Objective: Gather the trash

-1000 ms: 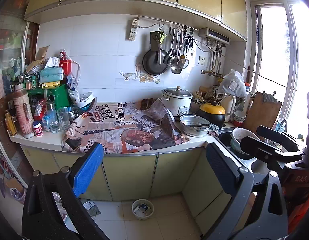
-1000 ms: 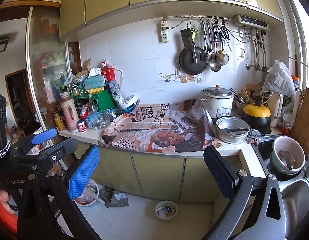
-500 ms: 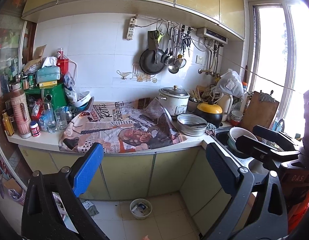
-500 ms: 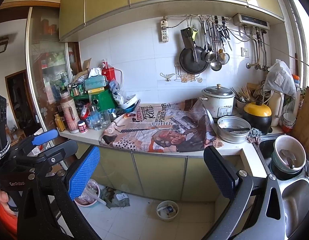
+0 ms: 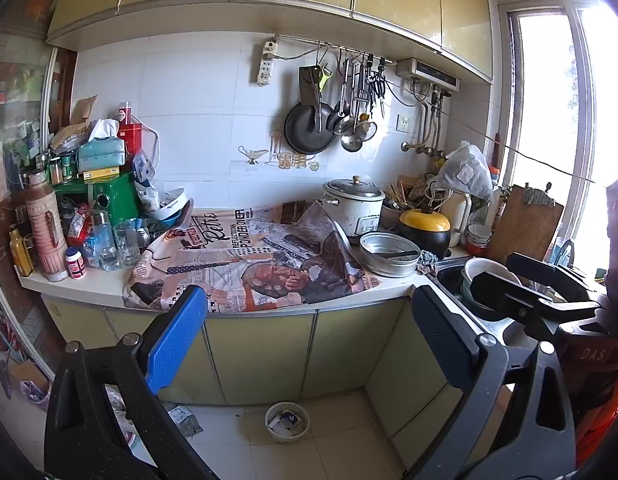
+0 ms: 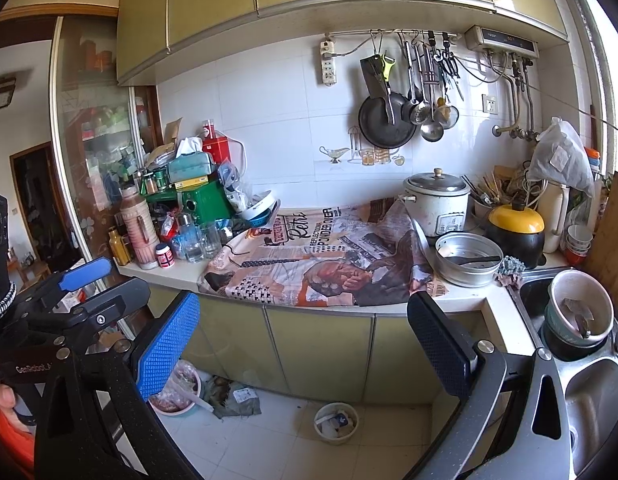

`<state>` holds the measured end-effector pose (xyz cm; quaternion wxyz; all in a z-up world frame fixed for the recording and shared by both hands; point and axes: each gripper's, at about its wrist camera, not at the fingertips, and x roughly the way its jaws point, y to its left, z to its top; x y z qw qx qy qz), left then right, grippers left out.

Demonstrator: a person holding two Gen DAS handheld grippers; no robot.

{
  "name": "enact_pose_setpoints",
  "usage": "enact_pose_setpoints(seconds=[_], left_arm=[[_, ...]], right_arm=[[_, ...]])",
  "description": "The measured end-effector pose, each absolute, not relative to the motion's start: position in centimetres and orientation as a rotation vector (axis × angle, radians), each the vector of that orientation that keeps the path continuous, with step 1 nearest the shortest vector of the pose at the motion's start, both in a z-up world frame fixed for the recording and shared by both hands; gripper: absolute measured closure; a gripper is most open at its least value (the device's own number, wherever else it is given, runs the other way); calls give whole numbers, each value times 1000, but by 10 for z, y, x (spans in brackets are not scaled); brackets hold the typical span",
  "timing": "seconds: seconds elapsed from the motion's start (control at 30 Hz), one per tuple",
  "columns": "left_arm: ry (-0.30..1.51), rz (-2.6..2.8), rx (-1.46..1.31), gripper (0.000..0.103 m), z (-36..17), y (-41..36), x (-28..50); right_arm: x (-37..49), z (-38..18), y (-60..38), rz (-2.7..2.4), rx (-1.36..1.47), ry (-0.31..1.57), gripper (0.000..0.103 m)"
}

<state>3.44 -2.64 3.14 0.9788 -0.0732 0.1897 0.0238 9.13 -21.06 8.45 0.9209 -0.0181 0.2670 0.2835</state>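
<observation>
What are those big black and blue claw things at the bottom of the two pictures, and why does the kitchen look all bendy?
Those claws are grabbing tools a person holds, one in each hand. Each carries a small camera with a very wide lens, which bends straight lines. One picture comes from the left tool, the other from the right tool. Both are open and hold nothing. On the counter lies a printed sheet, beside a rice cooker, a metal basin and glass jars. On the floor sit a small bowl and crumpled wrappers.
</observation>
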Motion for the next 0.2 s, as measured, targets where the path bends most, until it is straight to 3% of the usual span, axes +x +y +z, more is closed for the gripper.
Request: enact_pose_setpoints(seconds=[0.2], left_arm=[[392, 56, -148, 0, 30, -24, 40]], right_arm=[[96, 83, -204, 578, -24, 557, 0]])
